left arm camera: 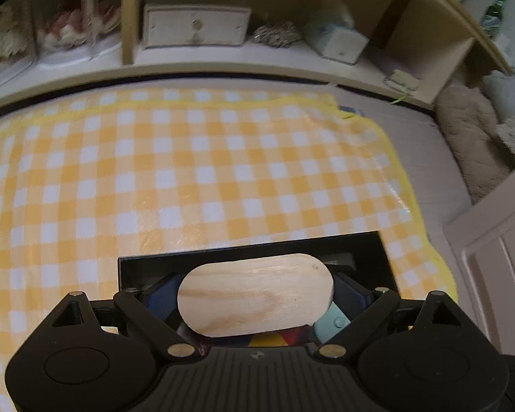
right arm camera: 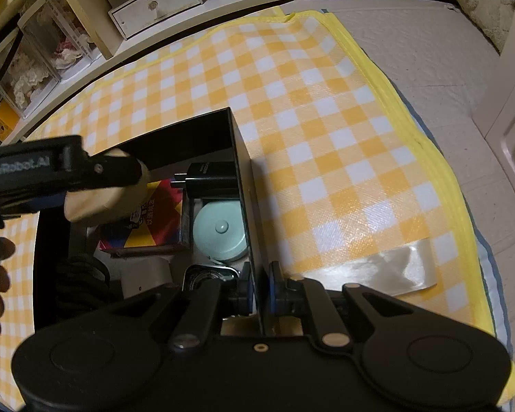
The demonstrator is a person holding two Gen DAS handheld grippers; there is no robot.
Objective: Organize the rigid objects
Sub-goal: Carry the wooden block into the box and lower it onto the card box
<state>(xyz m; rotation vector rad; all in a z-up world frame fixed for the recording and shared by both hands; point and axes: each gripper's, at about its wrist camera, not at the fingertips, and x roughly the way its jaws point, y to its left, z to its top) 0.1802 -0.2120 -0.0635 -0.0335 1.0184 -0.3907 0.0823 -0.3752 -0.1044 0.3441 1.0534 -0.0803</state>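
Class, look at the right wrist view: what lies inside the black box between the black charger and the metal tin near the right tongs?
The round mint-green tape measure lies between the charger and the tin, against the black box wall.

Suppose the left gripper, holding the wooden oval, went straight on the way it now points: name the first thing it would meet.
Probably the black box's far wall. The left gripper holds the wooden oval over the box's contents, fingers aimed at that wall; depth is unclear, so it might pass above onto the checked mat.
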